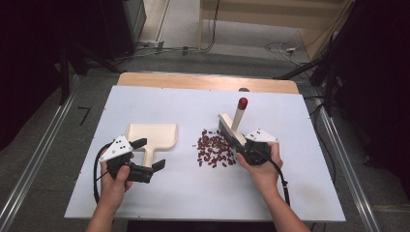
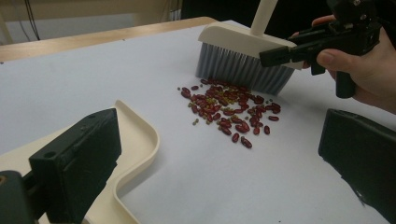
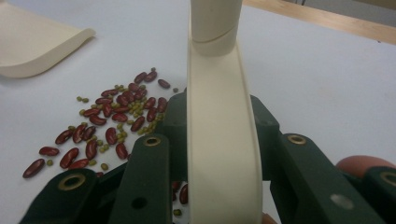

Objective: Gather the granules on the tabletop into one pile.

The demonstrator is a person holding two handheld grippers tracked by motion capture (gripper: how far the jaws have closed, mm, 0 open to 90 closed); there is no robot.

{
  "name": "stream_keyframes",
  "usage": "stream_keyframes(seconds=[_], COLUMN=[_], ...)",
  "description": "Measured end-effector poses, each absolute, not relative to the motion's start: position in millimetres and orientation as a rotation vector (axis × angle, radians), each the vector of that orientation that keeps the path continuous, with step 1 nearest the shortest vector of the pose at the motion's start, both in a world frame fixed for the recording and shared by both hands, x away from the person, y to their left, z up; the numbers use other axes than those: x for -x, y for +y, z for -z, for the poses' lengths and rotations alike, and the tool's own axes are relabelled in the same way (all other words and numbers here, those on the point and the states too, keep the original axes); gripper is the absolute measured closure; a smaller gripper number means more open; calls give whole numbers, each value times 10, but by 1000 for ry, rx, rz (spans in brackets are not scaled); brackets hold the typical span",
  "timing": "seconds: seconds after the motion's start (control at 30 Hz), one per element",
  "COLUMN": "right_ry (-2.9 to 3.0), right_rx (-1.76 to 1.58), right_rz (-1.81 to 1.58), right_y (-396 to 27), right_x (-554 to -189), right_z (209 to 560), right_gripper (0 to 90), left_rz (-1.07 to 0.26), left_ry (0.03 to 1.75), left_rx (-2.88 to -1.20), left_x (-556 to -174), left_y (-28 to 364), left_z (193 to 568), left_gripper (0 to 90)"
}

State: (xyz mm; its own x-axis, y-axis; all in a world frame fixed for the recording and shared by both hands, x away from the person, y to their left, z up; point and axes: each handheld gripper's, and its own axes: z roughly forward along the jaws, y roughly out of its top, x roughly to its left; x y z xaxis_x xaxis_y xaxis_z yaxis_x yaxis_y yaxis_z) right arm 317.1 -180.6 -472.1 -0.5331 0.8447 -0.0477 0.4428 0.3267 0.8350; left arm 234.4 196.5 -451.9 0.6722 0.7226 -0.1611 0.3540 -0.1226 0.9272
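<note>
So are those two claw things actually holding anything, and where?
The right gripper is shut on the brush, clamped on its head. The left gripper is open, jaws either side of the dustpan handle, holding nothing.

A white board (image 1: 159,193) covers the table; a strip of bare wood (image 1: 193,81) shows at its far edge; metal rails (image 1: 29,159) run along both sides; cables (image 1: 280,47) lie on the grey floor (image 1: 193,58) behind.

Black tongs (image 1: 145,158), grey plates, black cables.
</note>
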Motion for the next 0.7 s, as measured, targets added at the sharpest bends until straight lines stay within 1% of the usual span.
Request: stream_keyframes(seconds=[0.13, 0.27, 0.5, 0.57, 0.7], right_ry=[2118, 2093, 2028, 2054, 2154], right_rx=[-1102, -1088, -1082, -1043, -975], right_rz=[-1092, -1107, -1236, -1293, -1366], right_y=[-1749, -1779, -1925, -1875, -1664], right_x=[-3142, -3145, -3085, -3012, -2869], right_z=[4724, 4697, 4432, 4342, 4303], right_gripper=[659, 659, 658, 659, 658], left_rz=[-398, -405, -415, -416, -417], left_ry=[874, 883, 892, 893, 898], left_rx=[-1723, -1719, -1706, -1706, -1707], left_x=[-2344, -2342, -2342, -2345, -2345], left_y=[1979, 1996, 2023, 2028, 2024], left_z=[4517, 4513, 4502, 4501, 4505], left_gripper=[0, 0, 0, 0, 0])
